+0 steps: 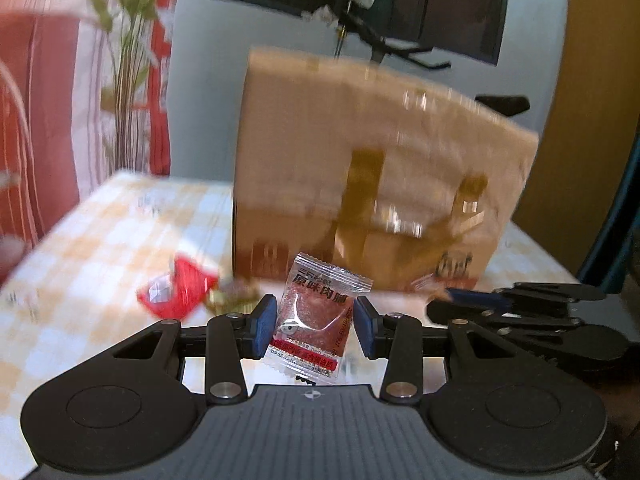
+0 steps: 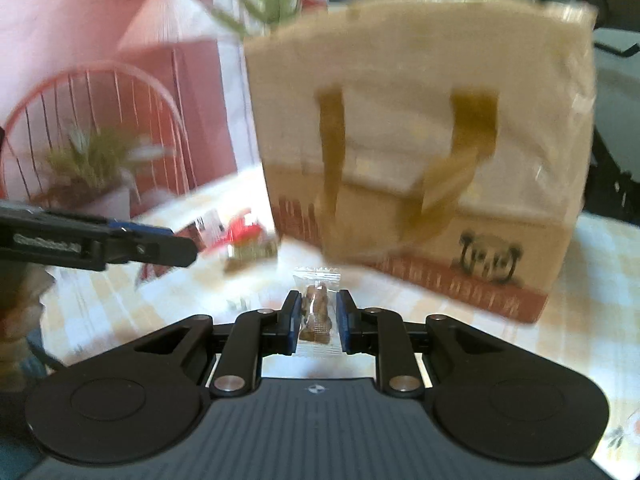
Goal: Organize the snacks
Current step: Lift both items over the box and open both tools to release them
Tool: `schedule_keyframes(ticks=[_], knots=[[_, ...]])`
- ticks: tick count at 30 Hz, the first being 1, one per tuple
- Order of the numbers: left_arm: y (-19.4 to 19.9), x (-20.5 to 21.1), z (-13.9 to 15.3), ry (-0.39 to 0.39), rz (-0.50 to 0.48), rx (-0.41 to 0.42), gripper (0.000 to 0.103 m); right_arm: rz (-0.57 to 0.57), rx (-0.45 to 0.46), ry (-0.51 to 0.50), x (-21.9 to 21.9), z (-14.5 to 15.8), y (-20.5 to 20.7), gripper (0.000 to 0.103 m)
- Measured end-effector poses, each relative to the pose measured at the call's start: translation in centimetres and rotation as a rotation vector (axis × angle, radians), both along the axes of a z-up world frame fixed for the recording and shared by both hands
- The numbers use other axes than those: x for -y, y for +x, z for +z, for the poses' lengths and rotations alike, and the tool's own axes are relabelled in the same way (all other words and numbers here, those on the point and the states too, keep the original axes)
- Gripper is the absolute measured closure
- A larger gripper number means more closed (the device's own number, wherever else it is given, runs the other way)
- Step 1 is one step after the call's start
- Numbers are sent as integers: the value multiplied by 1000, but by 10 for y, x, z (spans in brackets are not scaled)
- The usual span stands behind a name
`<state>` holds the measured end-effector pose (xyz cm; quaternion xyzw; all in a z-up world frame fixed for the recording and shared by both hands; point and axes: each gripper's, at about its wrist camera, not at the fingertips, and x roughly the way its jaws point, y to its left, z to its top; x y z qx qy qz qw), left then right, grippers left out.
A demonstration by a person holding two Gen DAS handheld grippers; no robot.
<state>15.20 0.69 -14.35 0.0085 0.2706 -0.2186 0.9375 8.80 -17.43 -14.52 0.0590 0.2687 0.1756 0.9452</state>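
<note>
Jaws clamped: left gripper one jerky packet, right gripper one brown snack (one bag behind).

tote bag blocking ahead, loose wrappers left, bare tablecloth beyond

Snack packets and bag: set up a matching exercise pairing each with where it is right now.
Things:
1. meat jerky packet
2. brown snack in clear wrapper
3. red packet
4. tan bag

Places:
A. lying on the checked tablecloth
B. standing upright on the table
C. in the right gripper
D. in the left gripper

Pairs: 1-D, 2-C, 3-A, 4-B
</note>
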Motion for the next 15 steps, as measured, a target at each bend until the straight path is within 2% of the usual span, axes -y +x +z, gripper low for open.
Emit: schedule_keyframes(ticks=[7, 10, 13, 15], knots=[[30, 12, 74, -54, -12, 168, 59, -14, 243, 19, 13, 82, 8, 83], [53, 25, 100, -85, -19, 215, 59, -19, 303, 14, 20, 111, 22, 83], [75, 48, 114, -55, -33, 257, 59, -31, 338, 28, 31, 132, 38, 83], [90, 59, 118, -44, -29, 259, 58, -44, 340, 1, 35, 141, 51, 83]])
